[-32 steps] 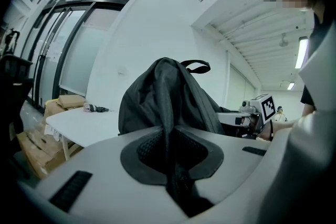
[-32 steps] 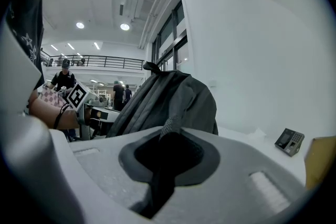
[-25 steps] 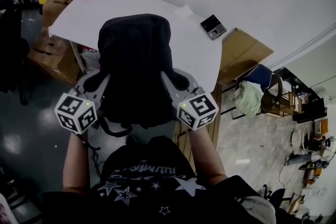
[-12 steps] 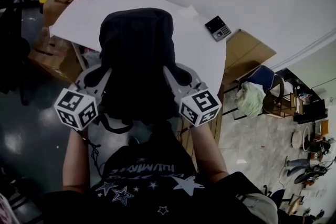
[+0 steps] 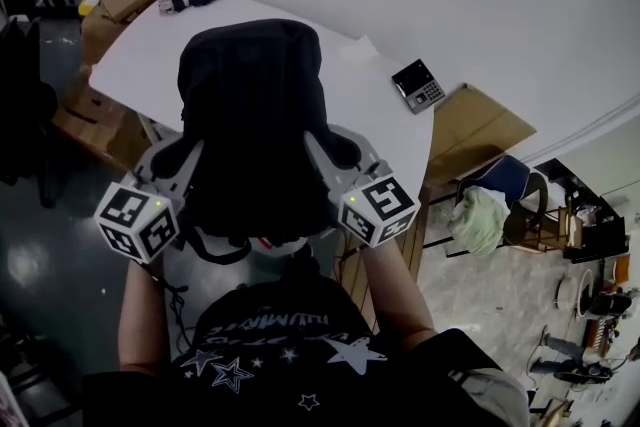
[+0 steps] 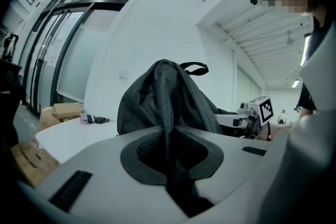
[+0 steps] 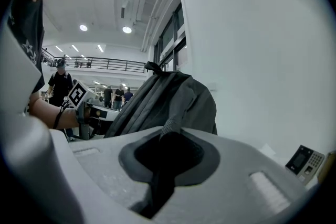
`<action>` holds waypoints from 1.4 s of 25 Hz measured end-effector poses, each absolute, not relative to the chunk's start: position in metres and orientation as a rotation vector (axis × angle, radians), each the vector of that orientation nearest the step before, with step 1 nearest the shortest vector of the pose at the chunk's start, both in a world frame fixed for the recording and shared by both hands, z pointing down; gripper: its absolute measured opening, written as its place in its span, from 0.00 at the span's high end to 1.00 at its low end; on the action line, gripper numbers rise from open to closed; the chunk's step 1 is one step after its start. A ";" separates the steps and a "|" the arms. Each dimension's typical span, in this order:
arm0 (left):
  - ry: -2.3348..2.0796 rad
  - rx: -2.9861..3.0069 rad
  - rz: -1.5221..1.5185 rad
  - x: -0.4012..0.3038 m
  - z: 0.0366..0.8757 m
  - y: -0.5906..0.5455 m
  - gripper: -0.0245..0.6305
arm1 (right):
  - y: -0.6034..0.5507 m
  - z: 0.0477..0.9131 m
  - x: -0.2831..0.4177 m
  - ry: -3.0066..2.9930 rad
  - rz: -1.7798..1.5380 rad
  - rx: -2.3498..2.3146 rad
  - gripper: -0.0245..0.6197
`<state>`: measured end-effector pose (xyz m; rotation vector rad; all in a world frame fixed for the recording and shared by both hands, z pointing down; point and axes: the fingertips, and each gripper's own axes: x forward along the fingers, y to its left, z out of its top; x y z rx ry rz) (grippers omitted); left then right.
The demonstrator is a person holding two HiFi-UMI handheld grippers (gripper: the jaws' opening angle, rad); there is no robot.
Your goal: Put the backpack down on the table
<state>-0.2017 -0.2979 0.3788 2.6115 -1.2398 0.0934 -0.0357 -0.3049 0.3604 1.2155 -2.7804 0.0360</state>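
Black backpack, seemingly aloft, between both grippers

The left gripper and right gripper reach forward, fingers clamped.

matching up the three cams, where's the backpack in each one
Head view: backpack at centre, over the table's near edge.
Left gripper view: backpack at centre.
Right gripper view: backpack at centre, leaning left.
Shared landmark: the white table, upper centre in the head view, lower left in the left gripper view, lower right in the right.
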 end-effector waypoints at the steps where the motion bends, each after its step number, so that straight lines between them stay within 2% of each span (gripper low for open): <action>1: -1.257 2.609 0.091 -0.195 0.375 -0.307 0.89 | -0.316 0.357 -0.029 -2.790 0.024 1.201 0.91; 8: -1.378 2.586 0.106 -0.152 0.358 -0.375 0.89 | -0.400 0.346 0.012 -2.847 -0.030 1.113 0.91; 22: -1.531 2.507 0.184 -0.109 0.375 -0.492 0.89 | -0.524 0.370 0.054 -2.899 -0.089 1.132 0.91; 35: -1.565 2.596 0.207 -0.098 0.397 -0.530 0.88 | -0.551 0.396 0.067 -2.931 -0.080 1.190 0.91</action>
